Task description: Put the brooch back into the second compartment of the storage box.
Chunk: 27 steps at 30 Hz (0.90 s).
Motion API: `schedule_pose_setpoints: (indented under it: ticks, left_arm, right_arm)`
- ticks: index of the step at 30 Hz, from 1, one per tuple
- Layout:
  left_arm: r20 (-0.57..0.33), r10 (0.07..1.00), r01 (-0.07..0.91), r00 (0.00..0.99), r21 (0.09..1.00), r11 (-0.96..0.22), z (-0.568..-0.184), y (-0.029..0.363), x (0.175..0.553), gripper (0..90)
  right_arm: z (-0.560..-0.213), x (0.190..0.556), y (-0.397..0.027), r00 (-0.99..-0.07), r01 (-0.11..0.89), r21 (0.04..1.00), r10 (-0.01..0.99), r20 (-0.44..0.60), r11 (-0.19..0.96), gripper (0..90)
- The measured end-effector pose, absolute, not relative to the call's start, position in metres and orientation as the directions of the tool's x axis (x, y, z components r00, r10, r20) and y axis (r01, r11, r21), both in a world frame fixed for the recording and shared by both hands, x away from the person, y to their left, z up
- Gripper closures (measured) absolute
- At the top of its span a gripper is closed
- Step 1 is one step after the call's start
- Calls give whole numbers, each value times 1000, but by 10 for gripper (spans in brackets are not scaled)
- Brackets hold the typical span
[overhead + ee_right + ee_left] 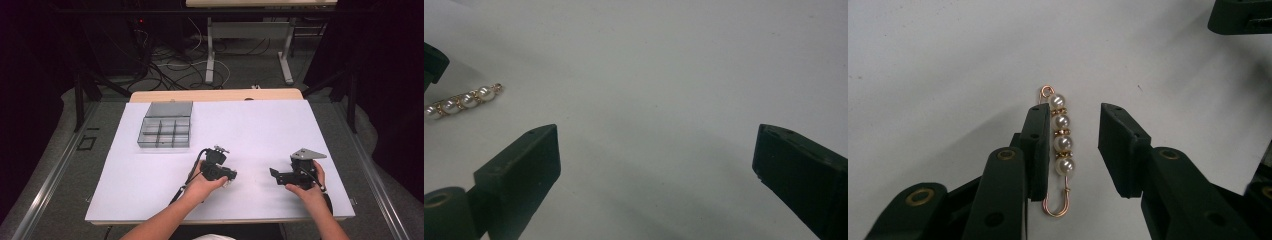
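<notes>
Working across the white table (280, 130), you have the divided organiser box (165, 131) standing well apart at the far left, and the pearl pin (1061, 150) lying flat on the bare surface near the front, between the jaws of your left gripper (1073, 150). Those jaws are narrowed around the pin but not pressing on it: one pad stands just beside the row of pearls, perhaps touching, while the other is clearly apart with table showing in the gap. Your right gripper (656, 160) stands wide with nothing between its jaws, resting on the table off to the side and pointing toward the left one; from its view the pin (461, 101) lies at the far left edge. The main risk, as I judge it, is that the pin is thin and lies flat: if the pads meet above the wire they may squeeze only the round pearls, which could roll and let the pin flick out sideways or skate across the smooth surface. Closing off-centre could also pivot it away from the near pad. Your left hand (202, 186) grips its tool from behind with the forearm angled in from the bottom, jaws tipped down at the table; your right hand (307, 189) holds its tool low and level.
</notes>
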<state>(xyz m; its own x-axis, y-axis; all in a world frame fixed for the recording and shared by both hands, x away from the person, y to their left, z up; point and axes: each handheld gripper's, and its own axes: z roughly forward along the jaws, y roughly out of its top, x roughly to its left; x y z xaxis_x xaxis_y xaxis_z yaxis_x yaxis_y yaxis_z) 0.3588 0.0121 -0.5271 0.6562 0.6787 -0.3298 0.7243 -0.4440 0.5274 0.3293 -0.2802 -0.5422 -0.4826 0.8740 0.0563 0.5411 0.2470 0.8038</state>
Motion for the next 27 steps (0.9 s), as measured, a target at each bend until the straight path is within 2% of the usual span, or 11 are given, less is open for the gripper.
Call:
schedule_pose_setpoints:
  ticks: [27]
  left_arm:
    - [-318,687,733,654,489,-472,-540,2,363,720]
  right_arm:
    - [-543,329,-281,-487,542,803,872,57,250,54]
